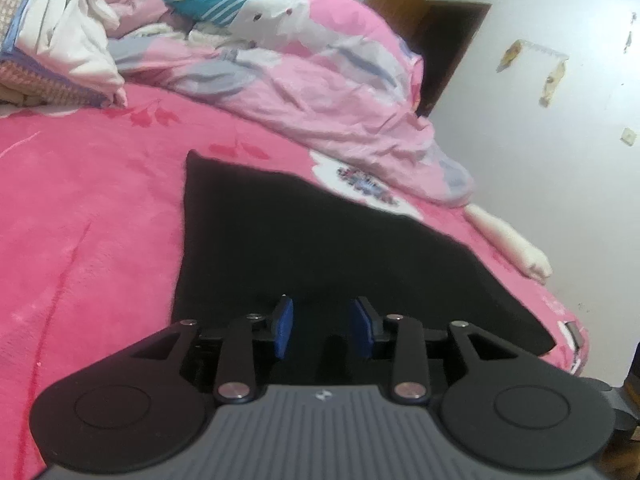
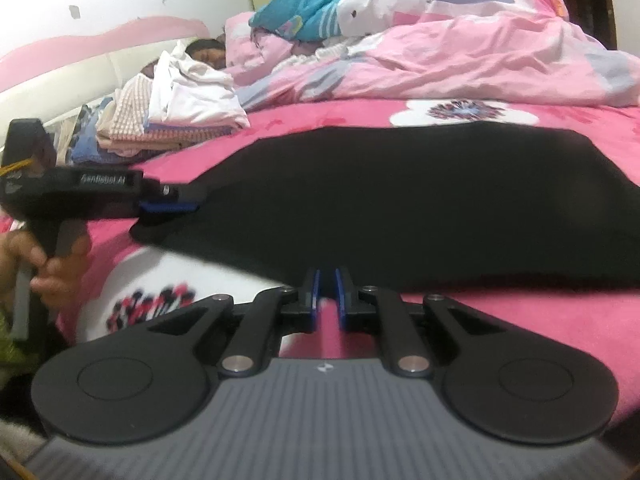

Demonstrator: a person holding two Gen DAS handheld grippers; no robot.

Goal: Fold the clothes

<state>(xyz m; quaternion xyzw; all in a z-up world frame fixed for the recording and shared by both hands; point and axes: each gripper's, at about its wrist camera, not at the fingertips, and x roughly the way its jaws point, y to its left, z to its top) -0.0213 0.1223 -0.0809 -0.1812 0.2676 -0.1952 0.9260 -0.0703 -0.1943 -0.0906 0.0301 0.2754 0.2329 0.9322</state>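
Black garment (image 1: 320, 240) flat ahead on pink blanket (image 1: 88, 216). Left gripper (image 1: 320, 330) apart over its edge; right gripper (image 2: 326, 296) narrowly apart, holding nothing.

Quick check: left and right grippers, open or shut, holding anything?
Left gripper: open, pads apart over the black garment, gripping nothing.
Right gripper: nearly closed at the garment's near edge; a narrow gap shows, so a grip cannot be told.
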